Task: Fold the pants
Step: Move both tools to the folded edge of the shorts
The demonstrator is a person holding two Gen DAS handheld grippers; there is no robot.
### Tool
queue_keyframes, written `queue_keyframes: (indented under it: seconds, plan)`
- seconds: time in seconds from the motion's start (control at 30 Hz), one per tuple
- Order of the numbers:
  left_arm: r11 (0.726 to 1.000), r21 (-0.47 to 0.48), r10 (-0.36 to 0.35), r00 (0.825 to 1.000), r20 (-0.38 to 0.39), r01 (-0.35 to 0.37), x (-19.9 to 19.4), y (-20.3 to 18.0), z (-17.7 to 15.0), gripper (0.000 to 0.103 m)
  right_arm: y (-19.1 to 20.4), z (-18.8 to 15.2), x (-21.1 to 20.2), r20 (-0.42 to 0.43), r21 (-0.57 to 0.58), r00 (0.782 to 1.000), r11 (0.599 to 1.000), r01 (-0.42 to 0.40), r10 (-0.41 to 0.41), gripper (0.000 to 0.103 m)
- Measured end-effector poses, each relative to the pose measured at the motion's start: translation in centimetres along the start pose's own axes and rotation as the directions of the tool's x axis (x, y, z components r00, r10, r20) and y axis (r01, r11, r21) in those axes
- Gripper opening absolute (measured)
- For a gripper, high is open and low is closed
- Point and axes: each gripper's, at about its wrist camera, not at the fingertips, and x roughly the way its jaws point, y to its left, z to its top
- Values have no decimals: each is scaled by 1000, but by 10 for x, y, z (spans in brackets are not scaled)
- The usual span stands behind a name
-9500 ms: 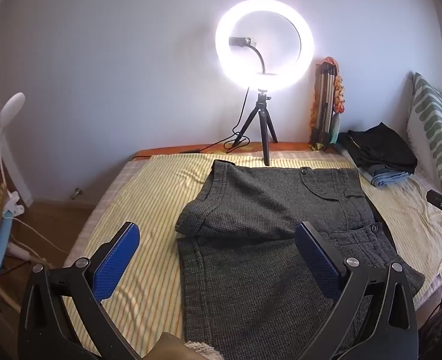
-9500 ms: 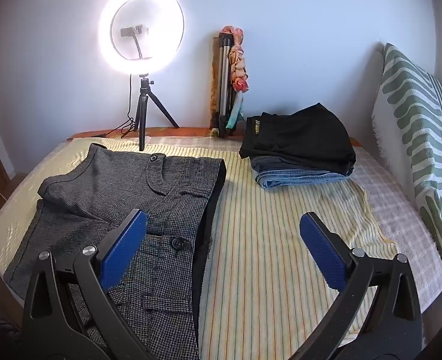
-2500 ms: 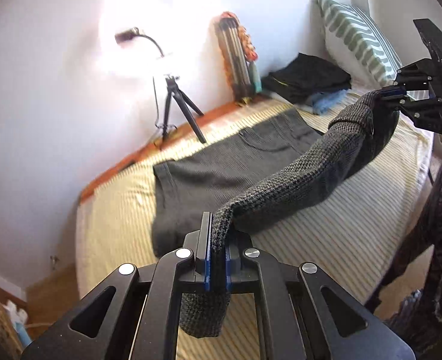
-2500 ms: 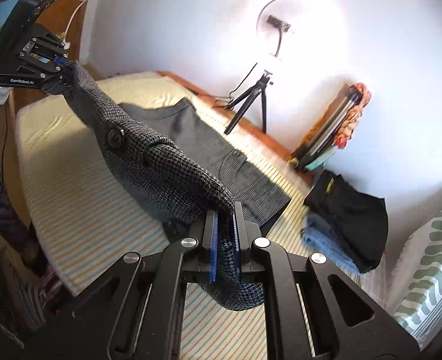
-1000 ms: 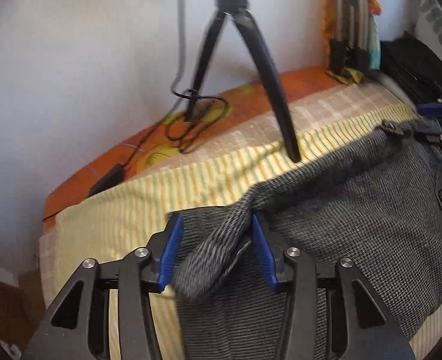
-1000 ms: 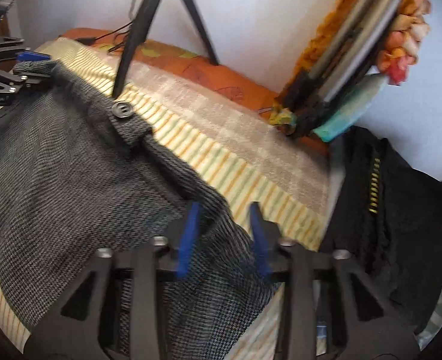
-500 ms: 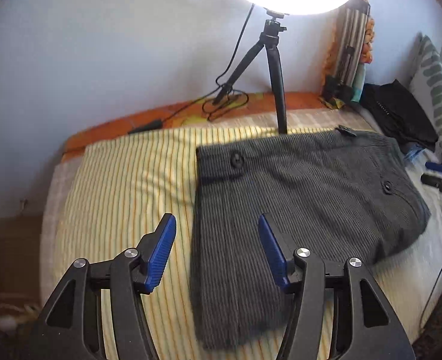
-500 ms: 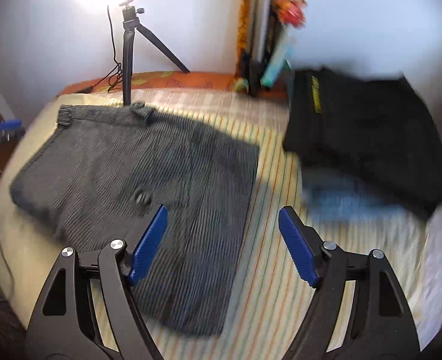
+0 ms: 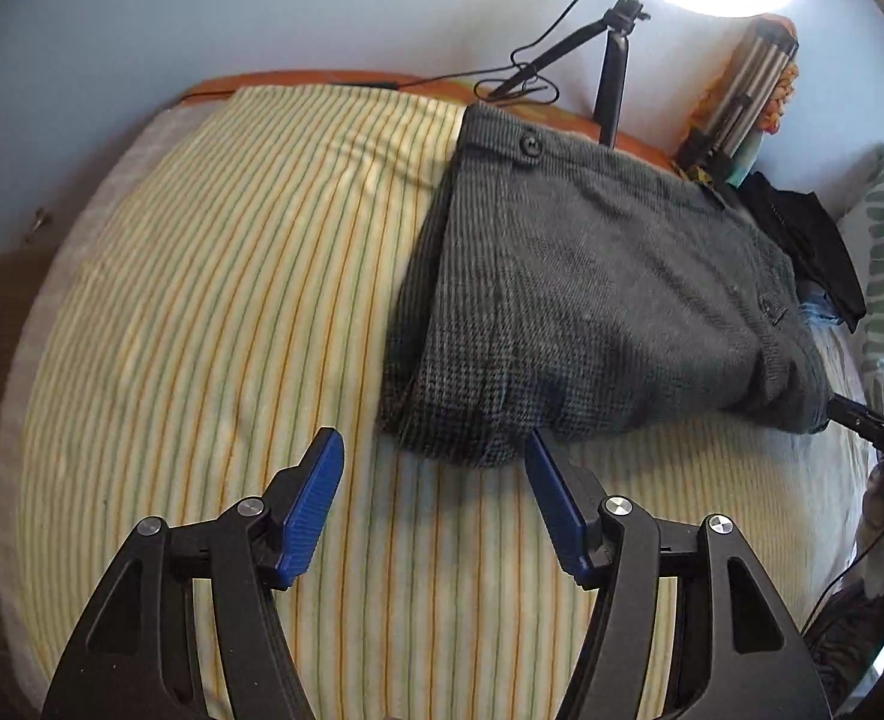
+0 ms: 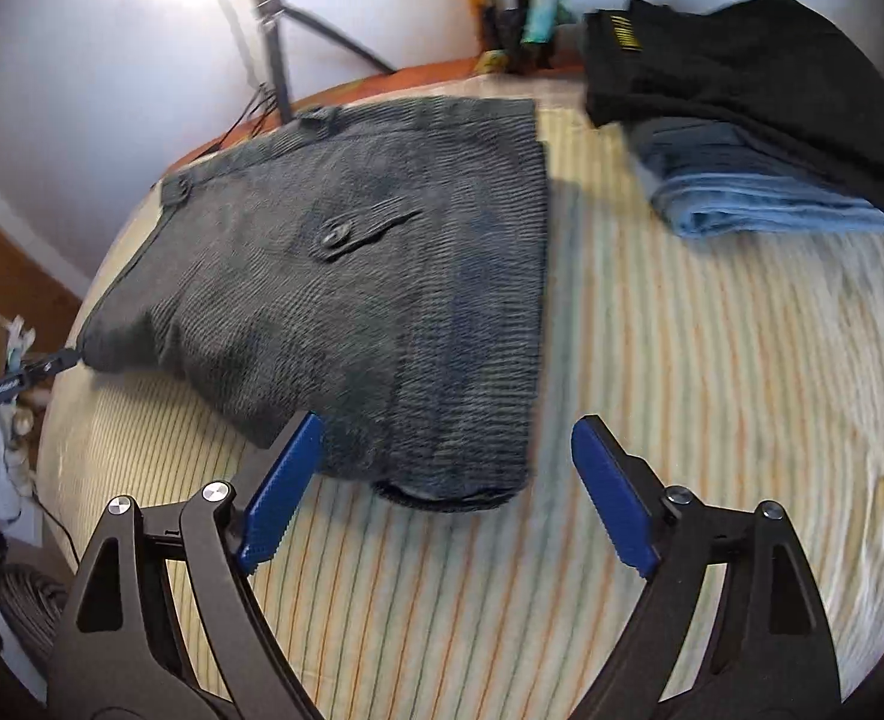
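From the left wrist view, the left gripper [image 9: 432, 507] hangs above the striped bedspread [image 9: 213, 312] with its jaws wide and nothing between them. The grey pants [image 9: 592, 300] lie folded flat toward one o'clock, the buttoned waistband at the far edge near the ring light tripod [image 9: 613, 84]. The gripper sits just short of the nearest folded edge, apart from it, probably placed to judge the fold.

From the right wrist view, the right gripper [image 10: 442, 486] is likewise spread wide and empty. The pants [image 10: 351, 276] spread toward eleven o'clock, their near fold just beyond the left finger. A stack of folded clothes [image 10: 754, 120] rests at one o'clock, likely where these pants belong next.
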Motion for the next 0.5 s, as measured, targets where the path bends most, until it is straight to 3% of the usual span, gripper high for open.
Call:
queue_keyframes:
  seconds: [0.07, 0.2, 0.5]
  plan:
    - [1000, 2, -3, 1000, -14, 3, 6, 1, -1, 62, 7, -1, 4, -5, -41, 1000, 999, -7, 7, 88]
    - [1000, 16, -7, 1000, -26, 8, 17, 1, 0, 62, 9, -1, 17, -29, -67, 998, 996, 55, -57, 88]
    - [999, 45, -13, 1000, 9, 13, 24, -5, 7, 62, 14, 0, 32, -39, -111, 997, 992, 55, -59, 88]
